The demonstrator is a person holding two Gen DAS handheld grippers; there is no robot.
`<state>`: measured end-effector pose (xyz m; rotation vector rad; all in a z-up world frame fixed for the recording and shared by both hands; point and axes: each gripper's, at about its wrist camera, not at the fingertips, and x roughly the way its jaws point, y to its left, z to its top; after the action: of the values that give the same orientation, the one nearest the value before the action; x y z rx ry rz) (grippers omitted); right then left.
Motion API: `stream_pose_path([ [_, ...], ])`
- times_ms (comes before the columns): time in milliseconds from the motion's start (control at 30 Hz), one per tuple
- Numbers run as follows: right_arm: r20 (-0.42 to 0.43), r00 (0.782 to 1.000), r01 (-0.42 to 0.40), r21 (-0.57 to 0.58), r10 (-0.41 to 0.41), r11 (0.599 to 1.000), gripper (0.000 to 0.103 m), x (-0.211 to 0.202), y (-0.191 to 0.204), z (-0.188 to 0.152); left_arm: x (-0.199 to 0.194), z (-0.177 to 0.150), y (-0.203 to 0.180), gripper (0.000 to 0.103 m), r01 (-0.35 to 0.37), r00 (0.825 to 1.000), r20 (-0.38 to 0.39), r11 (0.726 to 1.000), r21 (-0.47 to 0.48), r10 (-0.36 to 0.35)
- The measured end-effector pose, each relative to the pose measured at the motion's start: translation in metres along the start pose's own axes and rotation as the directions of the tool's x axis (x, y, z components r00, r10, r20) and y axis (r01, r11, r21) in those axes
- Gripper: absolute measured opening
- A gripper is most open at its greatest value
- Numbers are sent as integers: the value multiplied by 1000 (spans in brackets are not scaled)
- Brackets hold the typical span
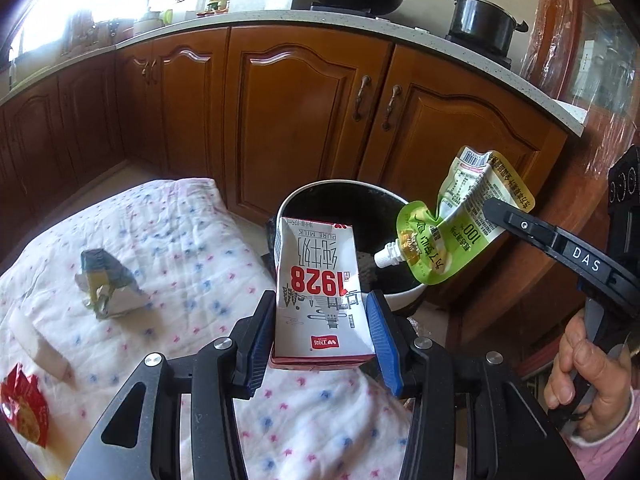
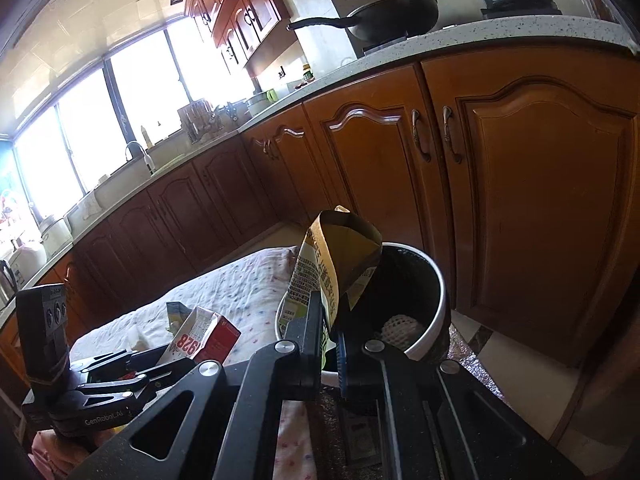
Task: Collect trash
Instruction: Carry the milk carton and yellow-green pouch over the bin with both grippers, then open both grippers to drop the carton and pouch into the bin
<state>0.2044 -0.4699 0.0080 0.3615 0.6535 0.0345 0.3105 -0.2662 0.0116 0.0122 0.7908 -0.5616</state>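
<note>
My left gripper (image 1: 320, 312) is shut on a white and red milk carton (image 1: 320, 284) marked 1928, held just short of the near rim of a round bin (image 1: 344, 196) with a black liner. My right gripper (image 2: 330, 320) is shut on a crumpled green spout pouch (image 2: 336, 268); in the left wrist view that pouch (image 1: 452, 220) hangs over the bin's right rim from the right gripper (image 1: 490, 208). In the right wrist view the bin (image 2: 436, 292) lies straight ahead, and the left gripper (image 2: 176, 354) with the carton (image 2: 204, 340) shows at lower left.
A spotted white cloth (image 1: 180, 248) covers the table; on it lie a crumpled grey-yellow wrapper (image 1: 106, 284), a white block (image 1: 38, 342) and a red packet (image 1: 24, 408). Brown kitchen cabinets (image 1: 300, 112) stand behind the bin. A hand (image 1: 588, 368) holds the right gripper's handle.
</note>
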Motion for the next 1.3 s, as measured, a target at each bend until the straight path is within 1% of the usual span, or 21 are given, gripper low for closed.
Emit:
stream_pose_path([
  [133, -18, 999, 35, -37, -36, 999, 5, 15, -3, 6, 24, 19, -9, 44, -1, 1000, -22, 999, 32, 1],
  [333, -60, 995, 69, -99, -75, 993, 5, 40, -6, 12, 61, 41, -22, 44, -27, 998, -53, 997, 74, 31],
  [600, -128, 985, 91, -157, -112, 983, 5, 70, -13, 18, 107, 61, -26, 44, -43, 993, -109, 996, 82, 52],
  [833, -169, 978, 94, -180, -125, 979, 5, 90, -18, 22, 128, 68, -27, 44, -42, 989, -139, 994, 98, 56],
  [1033, -200, 972, 92, -175, -127, 980, 6, 104, -24, 20, 133, 69, -29, 46, -27, 985, -167, 995, 96, 43],
  [1067, -203, 971, 91, -168, -125, 982, 10, 106, -26, 21, 134, 68, -29, 47, -31, 983, -177, 995, 94, 47],
  [1100, -210, 970, 92, -158, -124, 983, 11, 109, -29, 22, 135, 68, -30, 48, -36, 981, -185, 995, 93, 53],
  [1133, -219, 969, 85, -146, -116, 986, 18, 111, -31, 22, 136, 69, -29, 49, -36, 982, -181, 995, 93, 53],
  [1167, -219, 970, 80, -131, -108, 988, 28, 112, -34, 23, 135, 69, -28, 50, -38, 983, -175, 995, 92, 54],
  [1233, -205, 973, 81, -112, -102, 990, 40, 109, -37, 23, 133, 69, -25, 51, -44, 985, -166, 996, 78, 56],
  [1300, -188, 977, 82, -90, -98, 993, 40, 103, -40, 22, 126, 66, -20, 51, -41, 987, -151, 998, 55, 49],
])
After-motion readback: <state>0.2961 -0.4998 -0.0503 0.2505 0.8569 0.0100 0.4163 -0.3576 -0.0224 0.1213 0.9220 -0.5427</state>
